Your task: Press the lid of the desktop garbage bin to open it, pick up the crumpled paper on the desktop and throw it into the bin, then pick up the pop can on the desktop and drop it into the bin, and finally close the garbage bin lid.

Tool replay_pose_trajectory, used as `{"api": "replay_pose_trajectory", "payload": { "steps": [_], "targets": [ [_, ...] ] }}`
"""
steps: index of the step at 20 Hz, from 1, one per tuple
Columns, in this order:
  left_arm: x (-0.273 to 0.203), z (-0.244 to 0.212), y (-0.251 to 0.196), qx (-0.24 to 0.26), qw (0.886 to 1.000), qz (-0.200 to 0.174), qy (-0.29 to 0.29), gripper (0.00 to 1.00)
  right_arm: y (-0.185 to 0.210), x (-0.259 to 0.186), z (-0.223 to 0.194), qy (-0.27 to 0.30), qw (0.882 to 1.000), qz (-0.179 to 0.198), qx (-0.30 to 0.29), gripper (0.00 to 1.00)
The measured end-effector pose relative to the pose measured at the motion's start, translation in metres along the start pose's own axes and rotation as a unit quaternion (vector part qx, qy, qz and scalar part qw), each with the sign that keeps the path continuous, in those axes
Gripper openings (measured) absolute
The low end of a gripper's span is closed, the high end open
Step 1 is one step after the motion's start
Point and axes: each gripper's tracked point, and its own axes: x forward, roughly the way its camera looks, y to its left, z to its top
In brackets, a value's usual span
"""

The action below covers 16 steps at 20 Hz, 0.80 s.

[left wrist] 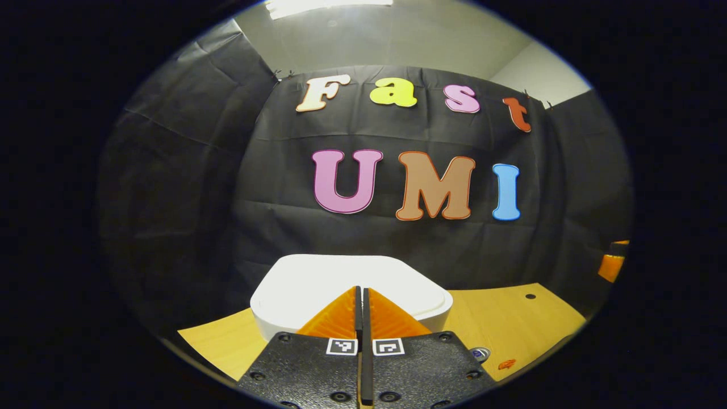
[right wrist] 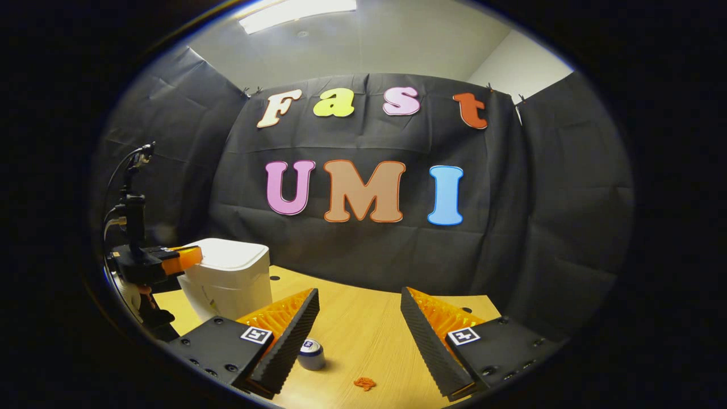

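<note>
Wooden table [right wrist: 363, 329] held a white bin [right wrist: 230, 278] (lid down), a pop can [right wrist: 311, 353] and crumpled paper [right wrist: 364, 383]. Left gripper [left wrist: 362, 301] hung clenched tight over the lid [left wrist: 318, 284]. Right gripper [right wrist: 359, 329] stood wide apart, holding nothing.

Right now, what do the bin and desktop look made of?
Garbage bin: smooth white plastic by the look, matte, with rounded moulded edges and a flat lid. Desktop: pale wood-grain surface, likely laminate or veneer; fine streaks show, low sheen.

can [right wrist: 311, 353] beside parted jaws
</note>
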Motion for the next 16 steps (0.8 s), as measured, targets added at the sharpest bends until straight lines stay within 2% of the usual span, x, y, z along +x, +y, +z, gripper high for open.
{"api": "replay_pose_trajectory", "payload": {
  "steps": [2,4,8,12,16],
  "targets": [
    [0.0,0.005,0.0,0.009,1.0,0.006,-0.024,0.0,0.003,-0.001,0.001,-0.003,1.0,0.006,-0.001,0.96],
    [-0.002,0.011,-0.004,0.027,0.999,-0.003,-0.047,0.0,0.003,-0.003,0.0,-0.004,1.0,0.006,0.0,0.96],
    [0.002,0.01,-0.004,0.067,0.997,-0.015,-0.031,0.0,-0.007,-0.007,-0.007,0.004,1.0,-0.003,0.006,0.96],
    [-0.004,0.045,-0.004,0.049,0.997,-0.005,-0.067,0.0,-0.015,-0.009,-0.013,0.01,1.0,-0.007,0.02,0.96],
    [-0.018,0.09,-0.015,0.044,0.992,-0.014,-0.116,0.0,-0.019,-0.007,-0.021,0.017,1.0,-0.008,0.02,0.96]
  ]
}}
